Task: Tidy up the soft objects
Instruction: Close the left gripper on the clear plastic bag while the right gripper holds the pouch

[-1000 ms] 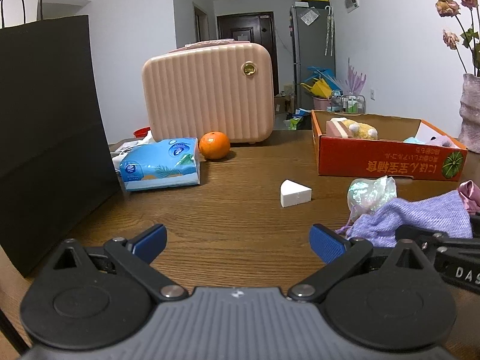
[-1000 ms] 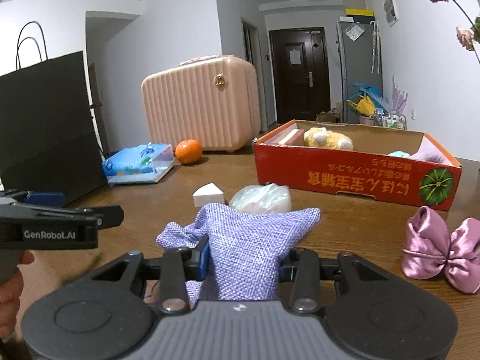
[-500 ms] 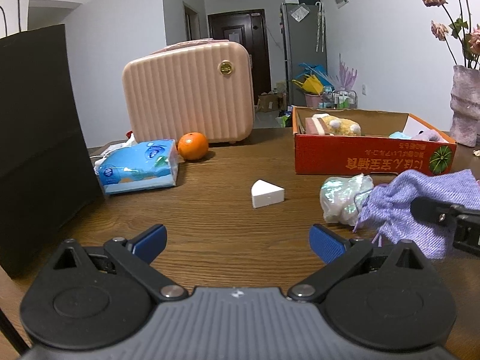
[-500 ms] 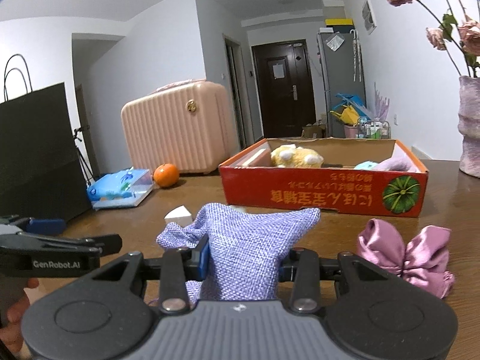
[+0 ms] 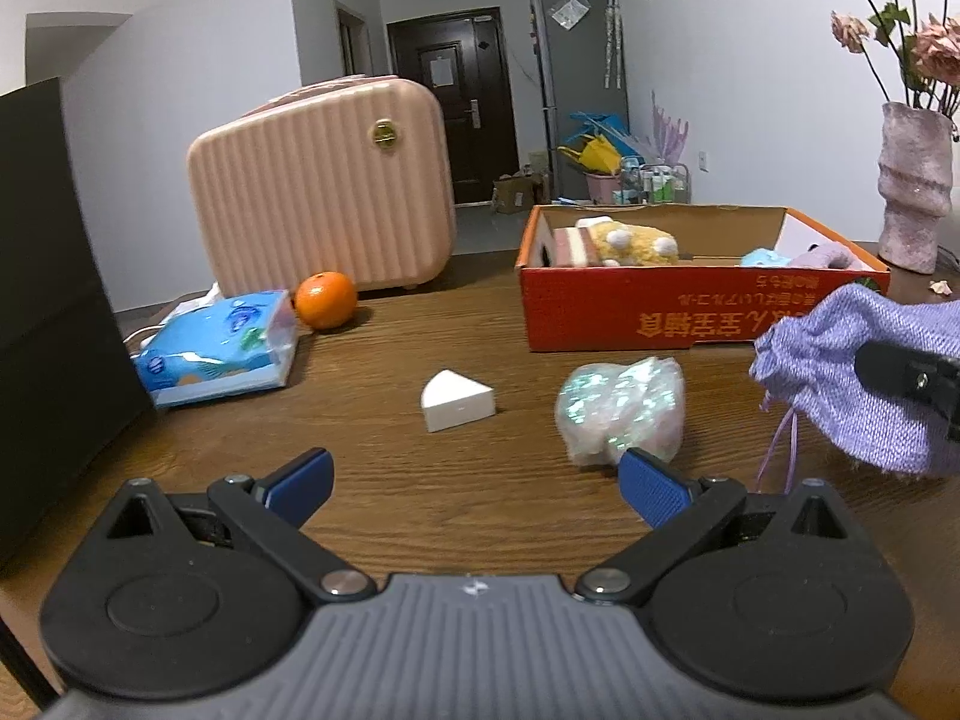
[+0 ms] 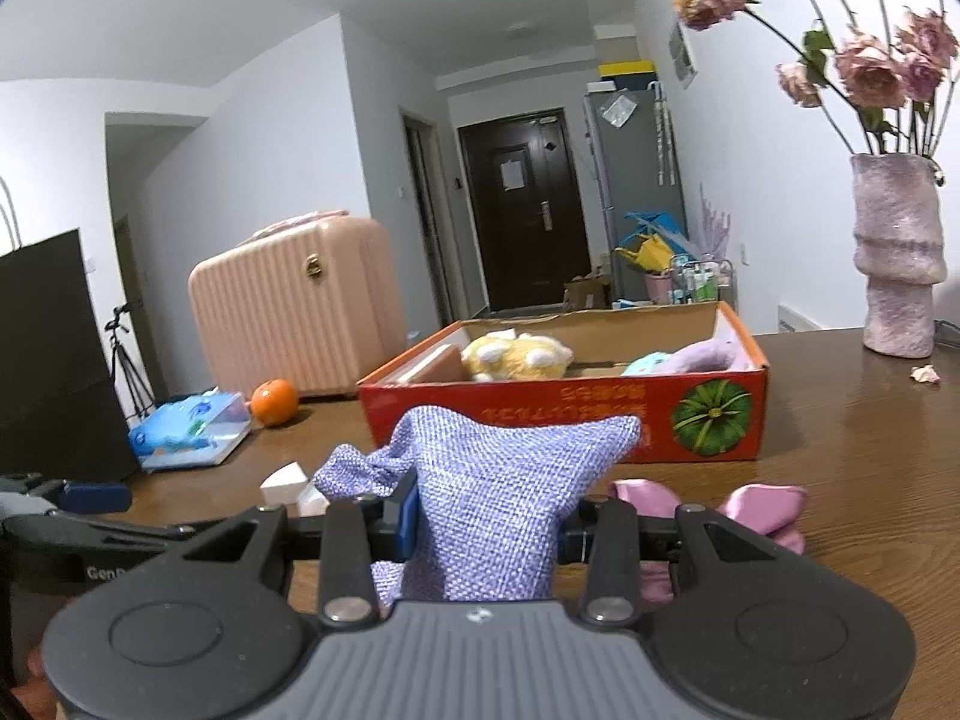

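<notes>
My right gripper (image 6: 486,531) is shut on a purple woven drawstring pouch (image 6: 504,492) and holds it above the table; the pouch also shows at the right of the left wrist view (image 5: 852,372). An orange cardboard box (image 6: 600,414) ahead holds a yellow plush toy (image 6: 516,355) and other soft items. My left gripper (image 5: 474,480) is open and empty, low over the table. An iridescent soft bundle (image 5: 621,411) and a white wedge sponge (image 5: 457,401) lie just beyond it. A pink satin bow (image 6: 762,507) lies on the table behind my right gripper.
A pink hard case (image 5: 324,186), an orange (image 5: 326,300) and a blue tissue pack (image 5: 219,348) stand at the back left. A black paper bag (image 5: 48,312) stands at the left. A pink vase with dried roses (image 6: 897,264) stands at the right.
My right gripper has lifted the purple pouch and moved toward the orange box. My left gripper has moved forward toward the sponge and the iridescent bundle, still open.
</notes>
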Tool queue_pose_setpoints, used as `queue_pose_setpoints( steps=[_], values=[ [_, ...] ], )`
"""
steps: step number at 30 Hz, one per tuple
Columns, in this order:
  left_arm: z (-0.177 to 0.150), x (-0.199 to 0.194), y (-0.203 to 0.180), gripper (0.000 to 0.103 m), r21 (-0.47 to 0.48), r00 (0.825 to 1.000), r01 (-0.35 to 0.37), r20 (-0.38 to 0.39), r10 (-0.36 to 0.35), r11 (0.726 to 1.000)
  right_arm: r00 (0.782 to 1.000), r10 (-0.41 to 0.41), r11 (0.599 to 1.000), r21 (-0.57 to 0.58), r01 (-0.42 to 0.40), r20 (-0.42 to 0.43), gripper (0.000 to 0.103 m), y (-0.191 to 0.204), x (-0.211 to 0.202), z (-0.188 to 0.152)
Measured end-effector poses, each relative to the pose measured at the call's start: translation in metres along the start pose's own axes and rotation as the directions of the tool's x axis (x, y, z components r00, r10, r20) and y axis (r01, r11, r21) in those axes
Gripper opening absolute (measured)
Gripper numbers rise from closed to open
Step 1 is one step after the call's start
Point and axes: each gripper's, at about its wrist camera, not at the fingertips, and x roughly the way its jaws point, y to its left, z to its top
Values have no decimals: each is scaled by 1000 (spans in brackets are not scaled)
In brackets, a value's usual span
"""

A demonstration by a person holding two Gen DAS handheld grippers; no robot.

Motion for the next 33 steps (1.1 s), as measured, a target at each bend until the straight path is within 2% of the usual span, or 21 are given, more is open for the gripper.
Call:
queue_pose_setpoints(
  steps=[13,24,29,31,33],
  values=[
    [13,30,-37,103,37,999,44,-18,-43,998,998,-55,997,50,53,35,38,-40,12,6],
    [19,67,-48,103,52,997,49,-62,-46,997,996,-78,997,16,77,45,38,-45,31,7],
    [22,78,-49,102,61,997,57,-46,-54,997,996,-77,997,4,77,43,38,-44,40,8],
    [23,81,-49,96,61,997,68,-48,-65,996,996,-74,997,2,74,39,38,-45,41,8],
    [23,83,-49,79,55,994,96,-64,-92,994,997,-71,998,2,71,38,38,-44,42,8]
  ],
)
